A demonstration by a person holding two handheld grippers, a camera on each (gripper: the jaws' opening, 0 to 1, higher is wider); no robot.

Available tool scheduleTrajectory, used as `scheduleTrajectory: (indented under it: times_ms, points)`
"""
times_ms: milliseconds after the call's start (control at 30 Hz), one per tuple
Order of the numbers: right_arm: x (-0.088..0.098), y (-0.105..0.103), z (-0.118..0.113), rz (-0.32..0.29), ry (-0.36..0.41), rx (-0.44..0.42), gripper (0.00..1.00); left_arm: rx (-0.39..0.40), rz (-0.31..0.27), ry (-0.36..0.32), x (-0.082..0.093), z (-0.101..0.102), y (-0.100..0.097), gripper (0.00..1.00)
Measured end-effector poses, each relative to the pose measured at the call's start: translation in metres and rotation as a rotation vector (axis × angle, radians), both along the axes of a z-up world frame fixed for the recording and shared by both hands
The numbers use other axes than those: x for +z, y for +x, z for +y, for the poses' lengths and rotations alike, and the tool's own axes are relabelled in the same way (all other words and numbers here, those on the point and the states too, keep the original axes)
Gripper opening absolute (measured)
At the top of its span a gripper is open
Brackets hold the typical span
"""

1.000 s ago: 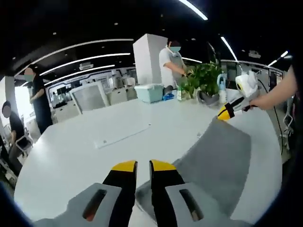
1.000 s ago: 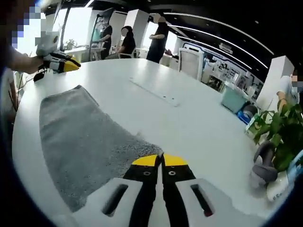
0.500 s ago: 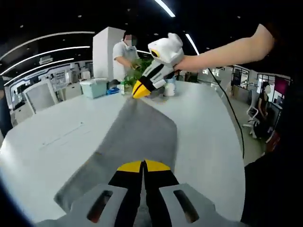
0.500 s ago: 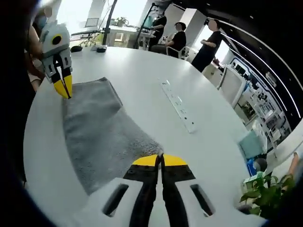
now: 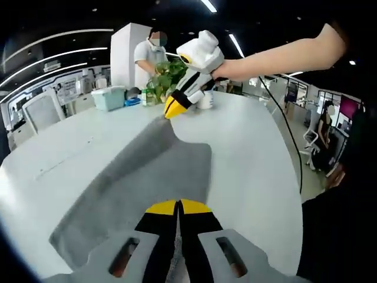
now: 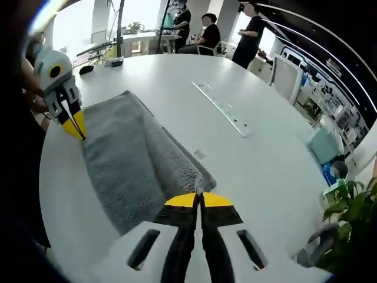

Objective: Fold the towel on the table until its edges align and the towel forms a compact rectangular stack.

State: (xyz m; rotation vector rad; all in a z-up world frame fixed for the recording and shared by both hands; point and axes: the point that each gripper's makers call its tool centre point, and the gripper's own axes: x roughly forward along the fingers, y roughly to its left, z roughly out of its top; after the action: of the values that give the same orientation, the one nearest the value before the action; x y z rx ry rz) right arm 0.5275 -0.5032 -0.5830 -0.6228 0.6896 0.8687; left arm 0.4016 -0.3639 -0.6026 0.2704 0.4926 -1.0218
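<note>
On the white tabletop (image 6: 177, 71) lies a grey towel (image 6: 126, 168), partly doubled over. Left gripper (image 5: 177, 207) and right gripper (image 6: 201, 200) each pinch one corner of the towel's near edge, jaws closed, probably to carry that edge across evenly.

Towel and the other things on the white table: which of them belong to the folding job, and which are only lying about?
Belong to the job:
- grey towel
- left hand-held gripper, shut on a towel corner
- right hand-held gripper, shut on a towel corner
- white table

Only lying about:
- potted plant
- teal bin
- socket strip in the table
</note>
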Motion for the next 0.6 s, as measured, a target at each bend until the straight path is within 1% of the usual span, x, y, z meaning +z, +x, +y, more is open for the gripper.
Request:
scheduleTrajectory:
  times_ms: [167, 233, 300, 333, 400, 433, 467, 500, 600]
  points:
    - [-0.009, 0.012, 0.001, 0.008, -0.001, -0.019, 0.00, -0.022, -0.004, 0.020, -0.005, -0.012, -0.001, 0.02]
    - [-0.014, 0.017, 0.002, 0.013, -0.009, -0.020, 0.00, -0.027, 0.008, 0.019, -0.007, -0.016, -0.001, 0.03]
    - [-0.019, 0.021, 0.001, 0.020, -0.014, -0.028, 0.00, -0.031, 0.008, 0.025, -0.009, -0.019, -0.002, 0.03]
    - [-0.021, 0.023, 0.001, 0.025, -0.011, -0.031, 0.00, -0.035, -0.003, 0.039, -0.011, -0.021, -0.001, 0.03]
    - [-0.025, 0.028, 0.000, 0.032, -0.008, -0.038, 0.00, -0.028, 0.000, 0.065, -0.016, -0.021, 0.003, 0.04]
    - [-0.028, 0.030, -0.001, 0.036, -0.010, -0.039, 0.00, -0.018, 0.005, 0.078, -0.020, -0.019, 0.005, 0.04]
    - [-0.030, 0.031, -0.001, 0.040, -0.009, -0.040, 0.00, -0.002, 0.029, 0.090, -0.026, -0.016, 0.007, 0.04]
    - [-0.032, 0.033, -0.001, 0.048, -0.005, -0.045, 0.00, 0.006, 0.039, 0.096, -0.029, -0.015, 0.008, 0.04]
    - [-0.037, 0.035, -0.002, 0.057, 0.000, -0.049, 0.00, 0.006, 0.067, 0.123, -0.039, -0.012, 0.006, 0.03]
